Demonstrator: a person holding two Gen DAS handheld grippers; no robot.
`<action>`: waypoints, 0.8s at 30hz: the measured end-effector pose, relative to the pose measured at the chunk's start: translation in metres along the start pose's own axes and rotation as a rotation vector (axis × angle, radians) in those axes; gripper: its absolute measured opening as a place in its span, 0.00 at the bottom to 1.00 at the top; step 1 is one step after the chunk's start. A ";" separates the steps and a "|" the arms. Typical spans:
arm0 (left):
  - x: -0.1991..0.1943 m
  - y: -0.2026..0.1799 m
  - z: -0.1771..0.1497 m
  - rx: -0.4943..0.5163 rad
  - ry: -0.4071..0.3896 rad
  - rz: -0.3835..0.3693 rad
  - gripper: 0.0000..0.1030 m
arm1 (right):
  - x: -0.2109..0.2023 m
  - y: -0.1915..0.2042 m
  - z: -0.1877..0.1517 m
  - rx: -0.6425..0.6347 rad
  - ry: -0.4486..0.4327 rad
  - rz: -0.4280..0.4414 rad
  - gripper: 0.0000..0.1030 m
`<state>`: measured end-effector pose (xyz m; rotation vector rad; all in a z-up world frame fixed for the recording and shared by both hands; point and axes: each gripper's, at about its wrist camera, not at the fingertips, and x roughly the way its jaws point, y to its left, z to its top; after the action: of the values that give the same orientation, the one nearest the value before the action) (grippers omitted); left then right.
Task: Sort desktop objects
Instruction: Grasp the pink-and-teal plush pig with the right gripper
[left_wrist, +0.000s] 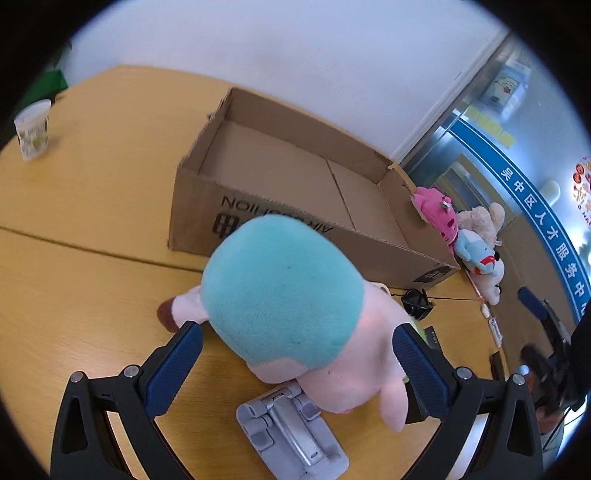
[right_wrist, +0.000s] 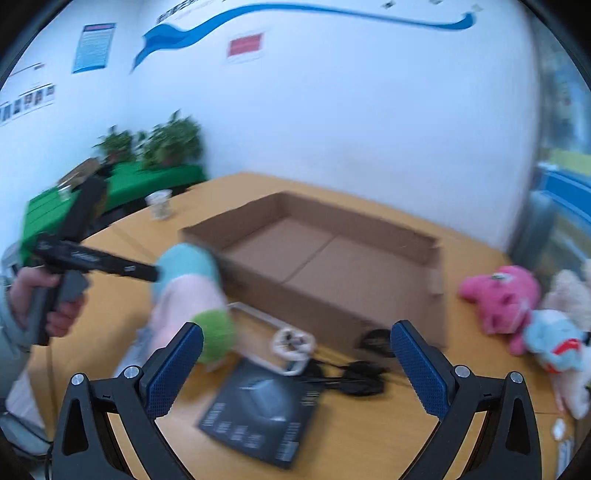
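A plush toy (left_wrist: 295, 306) with a teal head and pink body lies on the wooden table between the wide-open fingers of my left gripper (left_wrist: 297, 338); the pads do not touch it. It also shows in the right wrist view (right_wrist: 188, 284), next to the left gripper's black body (right_wrist: 92, 258). An open, empty cardboard box (left_wrist: 295, 177) stands just behind the toy and also shows in the right wrist view (right_wrist: 325, 258). My right gripper (right_wrist: 297, 338) is open and empty above a black booklet (right_wrist: 262, 410).
A grey folding stand (left_wrist: 291, 432) lies under the left gripper. A pile of plush toys (right_wrist: 532, 314) sits right of the box. A black cable (right_wrist: 354, 373) and a white ring object (right_wrist: 291, 343) lie before it. A paper cup (left_wrist: 33, 129) stands far left.
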<state>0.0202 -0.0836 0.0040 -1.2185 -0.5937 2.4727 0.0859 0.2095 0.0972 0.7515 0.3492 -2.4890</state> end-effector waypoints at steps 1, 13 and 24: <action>0.004 0.003 -0.001 -0.012 0.008 -0.025 0.99 | 0.013 0.009 0.003 -0.017 0.031 0.022 1.00; -0.006 0.028 0.013 -0.050 0.008 -0.056 0.98 | 0.151 0.086 0.011 0.037 0.348 0.311 0.94; 0.002 0.050 0.007 -0.107 0.071 -0.152 0.97 | 0.152 0.092 0.000 0.182 0.346 0.483 0.96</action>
<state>0.0081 -0.1273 -0.0182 -1.2454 -0.7787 2.2882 0.0266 0.0714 0.0013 1.1886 0.0457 -1.9511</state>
